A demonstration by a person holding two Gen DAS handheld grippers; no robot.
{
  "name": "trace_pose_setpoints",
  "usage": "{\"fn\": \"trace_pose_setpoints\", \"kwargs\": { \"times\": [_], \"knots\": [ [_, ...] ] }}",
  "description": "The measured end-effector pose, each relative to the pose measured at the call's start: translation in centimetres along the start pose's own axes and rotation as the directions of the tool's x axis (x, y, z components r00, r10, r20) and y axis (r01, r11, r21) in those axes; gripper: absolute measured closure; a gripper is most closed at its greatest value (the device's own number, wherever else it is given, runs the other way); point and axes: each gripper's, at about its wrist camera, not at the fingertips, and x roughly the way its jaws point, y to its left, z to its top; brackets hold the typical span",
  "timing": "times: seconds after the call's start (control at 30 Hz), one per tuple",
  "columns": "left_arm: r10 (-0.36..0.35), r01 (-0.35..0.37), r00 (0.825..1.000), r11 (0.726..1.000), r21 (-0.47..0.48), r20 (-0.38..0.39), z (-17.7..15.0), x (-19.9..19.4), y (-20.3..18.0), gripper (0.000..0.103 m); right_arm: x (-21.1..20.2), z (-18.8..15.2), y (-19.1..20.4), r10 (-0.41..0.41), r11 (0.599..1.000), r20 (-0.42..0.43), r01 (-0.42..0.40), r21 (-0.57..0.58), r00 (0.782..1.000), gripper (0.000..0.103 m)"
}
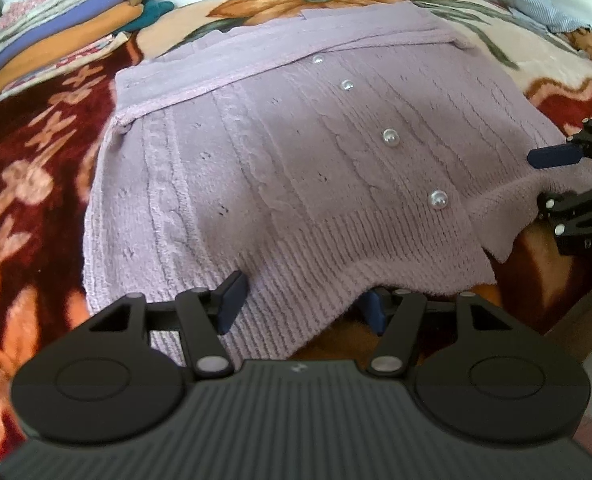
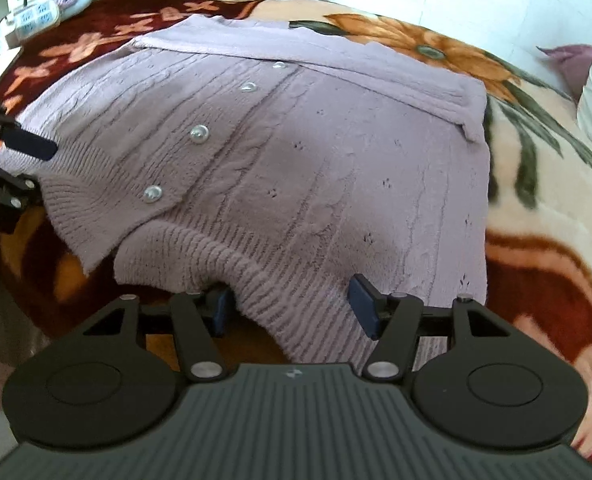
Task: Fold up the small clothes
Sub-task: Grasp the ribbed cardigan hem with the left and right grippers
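L tongs (image 1: 301, 306) jaws wide apart, level | R tongs (image 2: 294, 306) jaws wide apart, level

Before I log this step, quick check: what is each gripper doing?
Left gripper: open, jaws straddling the lilac cardigan hem, not clamped.
Right gripper: open, jaws either side of the same hem.

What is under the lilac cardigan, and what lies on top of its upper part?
Under the lilac cardigan lies a flowered blanket, visible only around it; the part beneath is covered. Its sleeves are folded across the upper part. Four pearl buttons sit on the front.
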Motion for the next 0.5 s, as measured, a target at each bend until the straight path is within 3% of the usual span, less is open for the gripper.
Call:
{"fn": "trace_pose_setpoints", "kwargs": {
  "times": [0.17, 0.23, 0.3, 0.37, 0.5],
  "knots": [
    [0.017, -0.016, 1.000, 1.000, -0.020, 0.025, -0.3, -0.1, -0.2, 0.040, -0.4, -0.6, -0.1, -0.002, 1.000, 0.044, 0.001, 0.025, 0.999, 0.038],
    [0.013, -0.012, 0.999, 0.999, -0.032, 0.029, -0.3, -0.1, -0.1, 0.040, -0.7, -0.9, -0.2, -0.004, 0.999, 0.076, 0.000, 0.045, 0.997, 0.048],
    [0.012, -0.011, 0.999, 0.999, -0.034, 0.032, -0.3, -0.1, 0.0, 0.040, -1.0, -1.0, -0.5, -0.015, 0.996, 0.093, 0.006, 0.088, 0.996, 0.069],
    [0.021, -0.020, 0.999, 0.999, -0.027, 0.037, -0.2, -0.1, -0.1, 0.044, -1.1, -1.0, -0.9, -0.026, 0.992, 0.104, 0.013, 0.122, 0.994, 0.081],
    [0.032, -0.029, 0.998, 0.999, -0.044, 0.061, 0.0, -0.5, 0.2, 0.060, -1.5, -0.8, -1.2, -0.022, 0.990, 0.131, 0.004, 0.140, 0.991, 0.093]
  ]
}}
